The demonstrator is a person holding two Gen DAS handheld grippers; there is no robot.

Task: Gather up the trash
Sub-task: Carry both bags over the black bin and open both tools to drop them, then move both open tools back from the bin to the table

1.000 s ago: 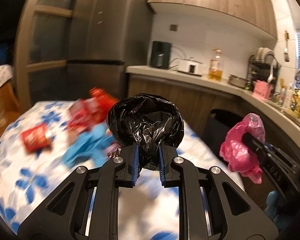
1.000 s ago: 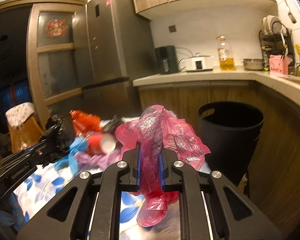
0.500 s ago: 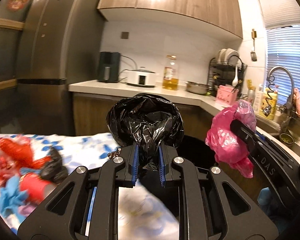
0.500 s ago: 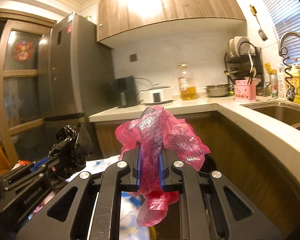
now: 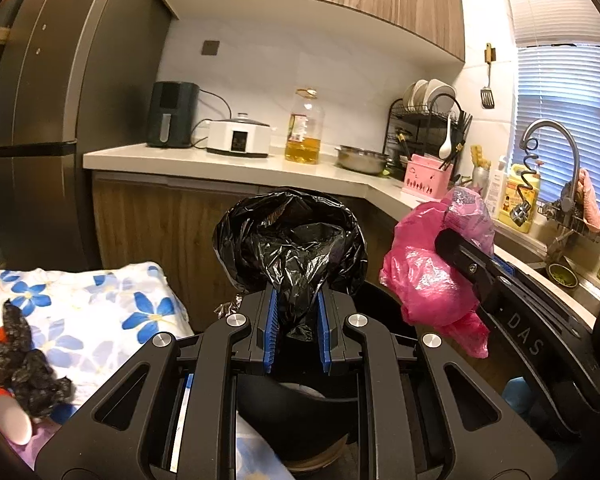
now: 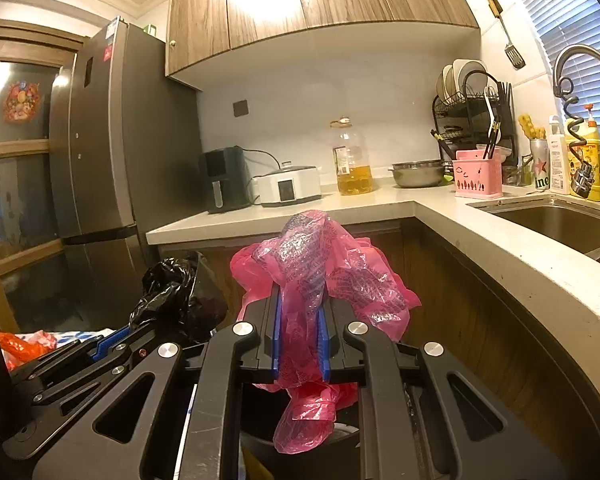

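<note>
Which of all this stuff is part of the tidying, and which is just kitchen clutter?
Part of the job:
- crumpled black plastic bag, in the left tongs
- crumpled pink plastic bag, in the right tongs
- black round bin below

Just lying about:
- cooking oil bottle
- steel bowl
- pink utensil caddy

Left black two-finger gripper (image 5: pixel 296 320) pointing slightly downward, blue-padded jaws clamped on crumpled black plastic bag (image 5: pixel 292 248), right black two-finger gripper (image 6: pixel 300 332) just beside it, near level, jaws pinched on crinkled pink plastic bag (image 6: pixel 320 272), both side by side
</note>
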